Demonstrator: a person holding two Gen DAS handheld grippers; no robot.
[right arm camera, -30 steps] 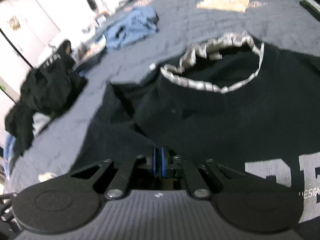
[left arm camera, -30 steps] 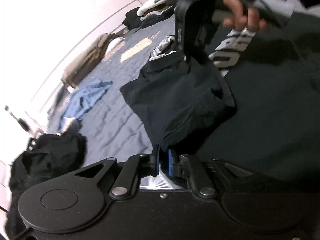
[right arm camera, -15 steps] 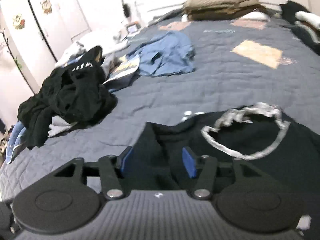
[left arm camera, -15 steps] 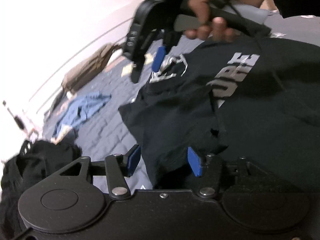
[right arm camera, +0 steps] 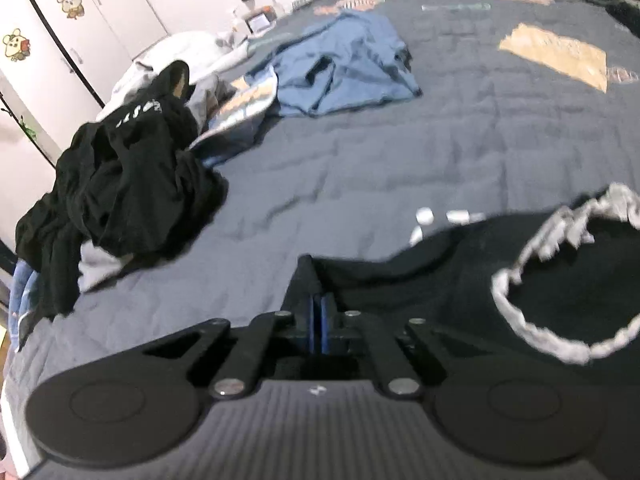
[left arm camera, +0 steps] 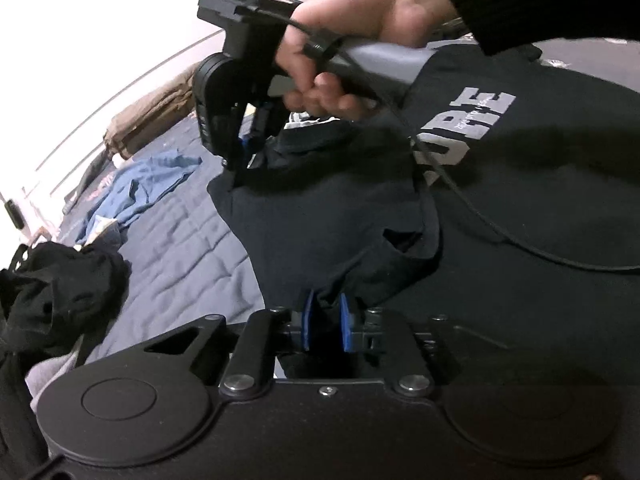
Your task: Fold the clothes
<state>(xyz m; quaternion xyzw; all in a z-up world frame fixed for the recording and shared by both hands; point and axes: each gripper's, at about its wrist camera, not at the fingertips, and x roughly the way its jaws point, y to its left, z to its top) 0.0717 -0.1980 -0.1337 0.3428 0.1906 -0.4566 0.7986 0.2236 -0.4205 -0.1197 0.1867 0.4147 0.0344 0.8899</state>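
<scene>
Task status: early stage. The black T-shirt (left arm camera: 328,216) with grey chest lettering (left arm camera: 468,124) lies spread on the blue-grey quilted bedspread (right arm camera: 400,152), at its near edge, with the grey-trimmed neckline (right arm camera: 560,280) facing the middle of the bed. One sleeve portion appears turned in over the body, with a short ridge of slack cloth beside it; no completed, squared fold is visible.

Left gripper (left arm camera: 325,322): jaws closing, with a bunch of black T-shirt fabric between the blue pads at the sleeve edge.

Right gripper (right arm camera: 317,320): jaws fully closed, pinching a peaked corner of the same black fabric near the shoulder. In the left wrist view a hand (left arm camera: 352,40) holds this gripper by its grey handle above the shirt.

Remaining work, as judged: complete the sleeve folds, fold the body, set the shirt aside. A blue garment (right arm camera: 344,64) and a black clothing heap (right arm camera: 120,176) near the far left edge of the bedspread lie crumpled and unfolded, well apart from the shirt
</scene>
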